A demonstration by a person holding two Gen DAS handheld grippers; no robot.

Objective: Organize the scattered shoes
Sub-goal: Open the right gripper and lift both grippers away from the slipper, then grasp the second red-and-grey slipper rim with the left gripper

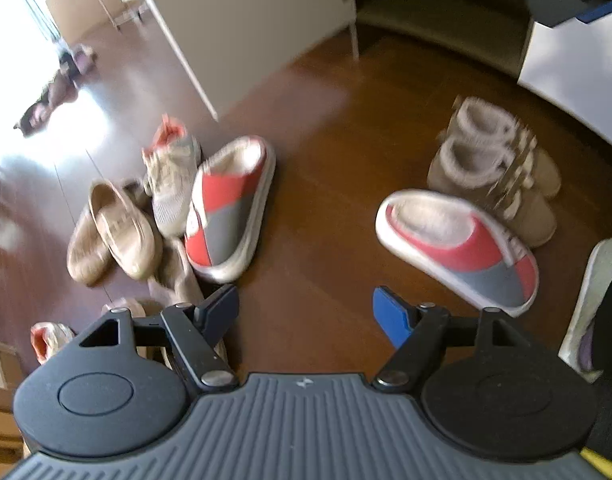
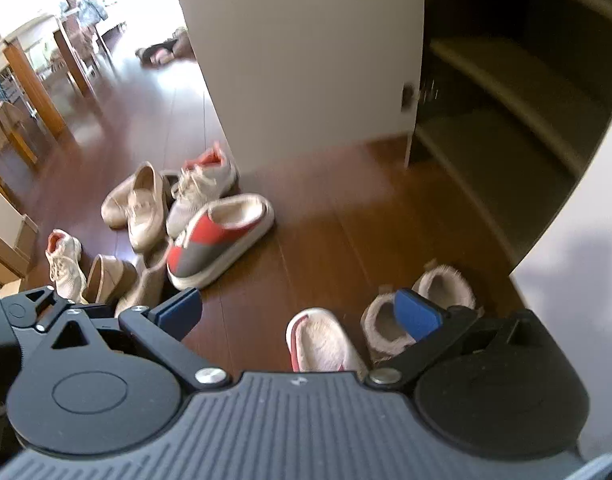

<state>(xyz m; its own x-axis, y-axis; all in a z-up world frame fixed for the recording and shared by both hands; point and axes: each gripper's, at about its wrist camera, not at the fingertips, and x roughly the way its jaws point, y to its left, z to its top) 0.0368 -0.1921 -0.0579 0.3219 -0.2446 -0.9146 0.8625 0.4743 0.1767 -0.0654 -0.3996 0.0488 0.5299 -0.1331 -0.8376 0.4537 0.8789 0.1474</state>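
Shoes lie on a brown wood floor. One red-and-grey fleece slipper (image 1: 230,208) leans on a pile with beige loafers (image 1: 114,232) and a grey sneaker (image 1: 170,184). Its mate (image 1: 458,248) lies apart on the right, beside a pair of tan fur-lined boots (image 1: 490,168). My left gripper (image 1: 306,314) hangs open over bare floor between the two slippers, holding nothing. My right gripper (image 2: 300,312) stands wide open above the right slipper (image 2: 322,344) and the boots (image 2: 430,304), clear of both. The pile slipper (image 2: 222,236) lies ahead to its left.
An open shoe cabinet (image 2: 506,140) with dark shelves stands at the back right, its white door (image 2: 306,60) swung out behind the pile. A second sneaker (image 2: 64,260) and a loafer (image 2: 106,276) lie nearer left. Wooden table and chairs (image 2: 34,92) far left.
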